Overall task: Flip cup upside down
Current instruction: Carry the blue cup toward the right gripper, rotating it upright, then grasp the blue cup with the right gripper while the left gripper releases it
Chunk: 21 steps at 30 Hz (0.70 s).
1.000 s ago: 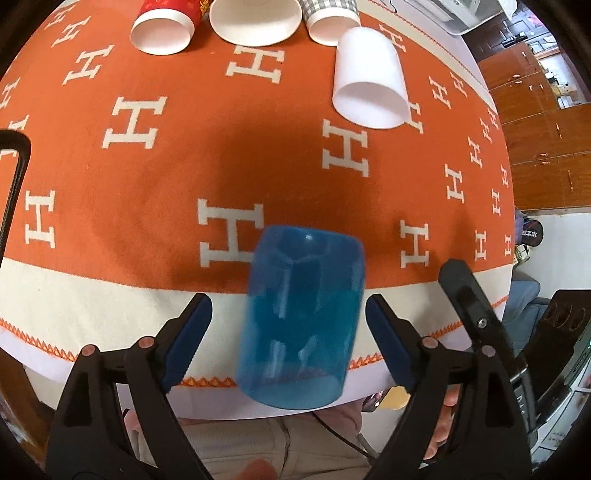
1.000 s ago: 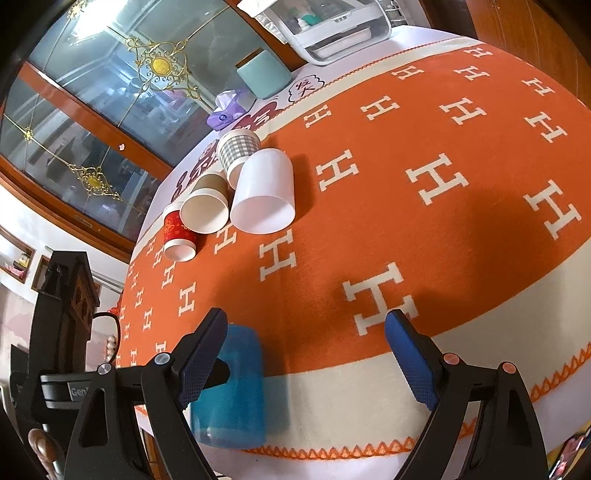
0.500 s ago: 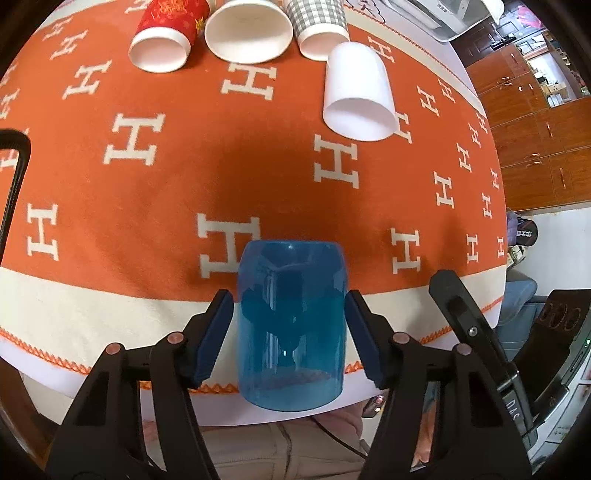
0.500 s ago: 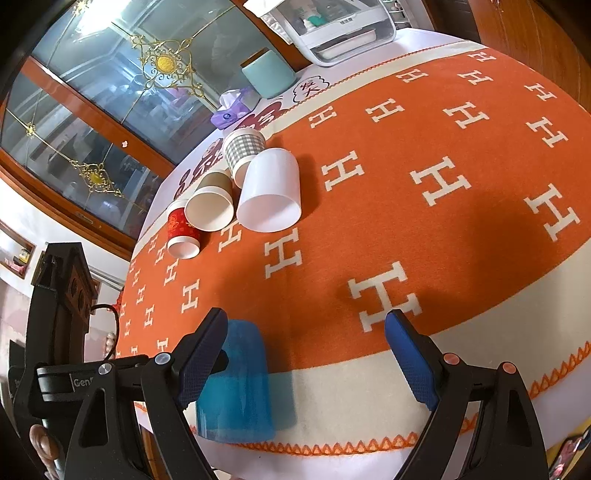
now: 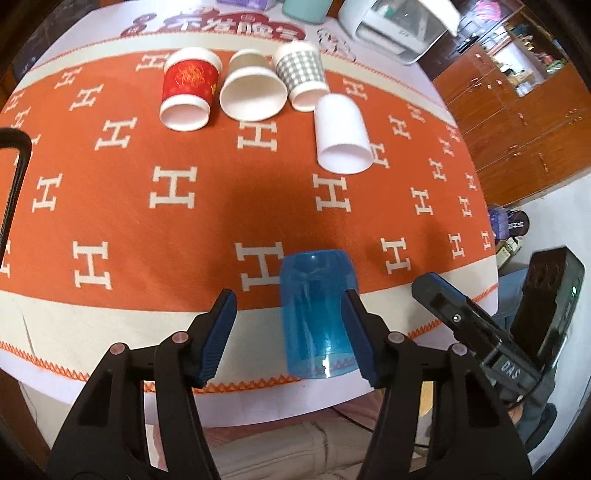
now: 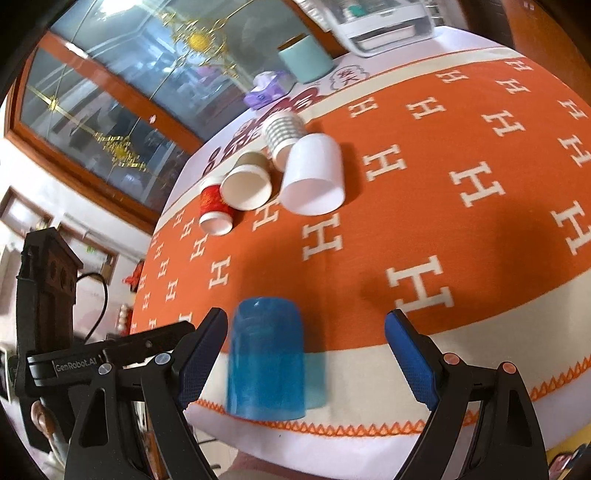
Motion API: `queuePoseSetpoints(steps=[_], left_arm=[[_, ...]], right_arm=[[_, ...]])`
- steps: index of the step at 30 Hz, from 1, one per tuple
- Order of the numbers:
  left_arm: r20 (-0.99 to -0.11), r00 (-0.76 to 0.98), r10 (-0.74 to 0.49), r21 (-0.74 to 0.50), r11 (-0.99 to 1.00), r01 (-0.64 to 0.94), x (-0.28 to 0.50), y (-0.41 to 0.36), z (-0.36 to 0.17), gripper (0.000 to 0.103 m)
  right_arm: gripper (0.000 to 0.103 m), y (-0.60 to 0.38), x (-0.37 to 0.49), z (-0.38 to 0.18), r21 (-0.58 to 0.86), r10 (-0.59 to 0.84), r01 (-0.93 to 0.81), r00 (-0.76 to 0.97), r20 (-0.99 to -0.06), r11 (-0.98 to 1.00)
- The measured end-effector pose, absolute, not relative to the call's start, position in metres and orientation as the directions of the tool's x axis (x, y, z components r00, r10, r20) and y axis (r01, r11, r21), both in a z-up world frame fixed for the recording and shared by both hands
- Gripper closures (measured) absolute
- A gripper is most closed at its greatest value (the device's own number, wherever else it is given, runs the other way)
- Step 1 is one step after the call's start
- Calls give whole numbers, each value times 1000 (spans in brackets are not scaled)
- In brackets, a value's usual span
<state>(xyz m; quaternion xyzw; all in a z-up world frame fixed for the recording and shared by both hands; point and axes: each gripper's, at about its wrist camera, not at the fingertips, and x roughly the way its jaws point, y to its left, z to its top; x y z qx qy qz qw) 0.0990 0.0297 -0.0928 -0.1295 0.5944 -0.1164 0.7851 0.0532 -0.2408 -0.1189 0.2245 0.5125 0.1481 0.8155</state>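
A translucent blue cup (image 5: 317,314) stands upside down, closed end up, near the front edge of the orange H-patterned cloth (image 5: 184,229). My left gripper (image 5: 291,332) is open; the cup sits against its right finger with a gap to the left finger. In the right wrist view the blue cup (image 6: 266,354) stands between the fingers of my open right gripper (image 6: 306,358), nearer the left finger and touching neither.
Several cups stand mouth down at the far side: a red one (image 5: 188,92), a tan one (image 5: 253,88), a checked one (image 5: 303,74) and a white one (image 5: 341,133). A white appliance (image 5: 399,29) and teal container (image 6: 306,57) stand beyond them. The table edge is just below the blue cup.
The left gripper closed in around the blue cup, then opened again and pulled back left and up. The right gripper shifted left so the cup now stands between its fingers.
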Motion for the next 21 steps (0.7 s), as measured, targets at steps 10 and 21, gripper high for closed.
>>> queuePoseSetpoints(steps=[10,21], left_arm=[[-876,406,-262,-217,964,153,77,40,-95,47],[-881,373,-293,-278,956,93,81,64,-137,47]], right_arm=[[14,-221,69,-141,597,591,-47,217,-777,801],[25,-191,86,-163,630,637,-94,94,-765,771]])
